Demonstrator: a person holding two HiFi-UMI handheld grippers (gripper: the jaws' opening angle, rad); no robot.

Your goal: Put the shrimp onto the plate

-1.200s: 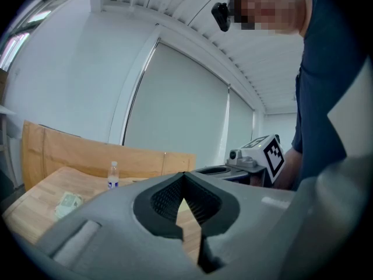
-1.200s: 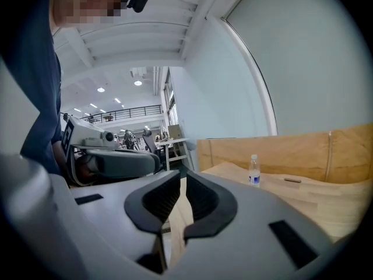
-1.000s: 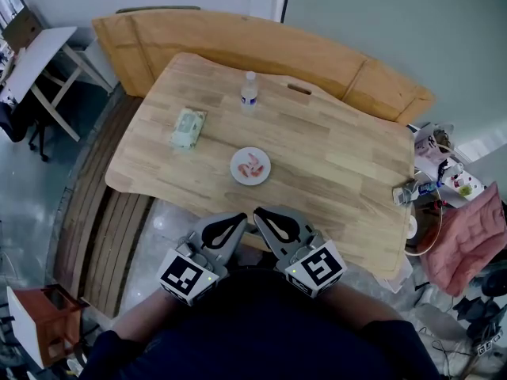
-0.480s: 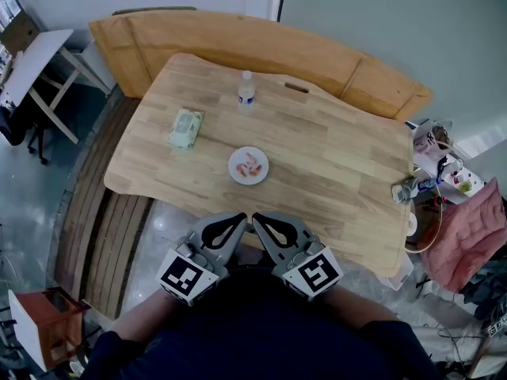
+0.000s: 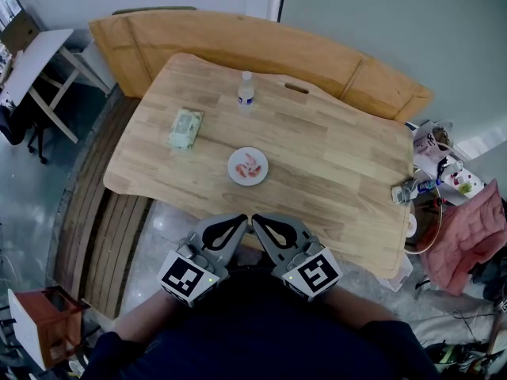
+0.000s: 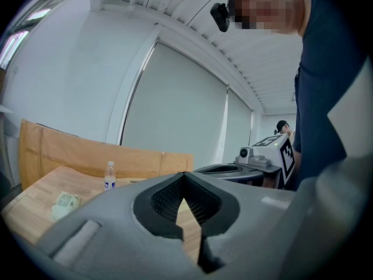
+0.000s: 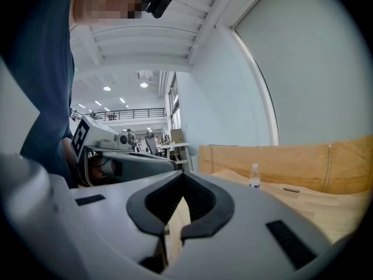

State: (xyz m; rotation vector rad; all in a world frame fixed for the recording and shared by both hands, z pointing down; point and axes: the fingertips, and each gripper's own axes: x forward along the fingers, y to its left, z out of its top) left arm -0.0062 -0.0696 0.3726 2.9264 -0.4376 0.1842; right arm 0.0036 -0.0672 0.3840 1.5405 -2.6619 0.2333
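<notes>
Shrimp [image 5: 250,164] stay on plate [image 5: 236,173] (left gripper [image 5: 242,218], right gripper [image 5: 256,218] unmoved, both closed).

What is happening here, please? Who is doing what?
A person stands at the near edge of a wooden table and holds a hand-held gripper in each hand, close to the body. The left hand-held gripper and the right hand-held gripper are both shut and hold nothing. The shrimp already lie on the small white plate in the middle of the table, apart from both grippers. A water bottle and a green pack sit farther back, untouched.
</notes>
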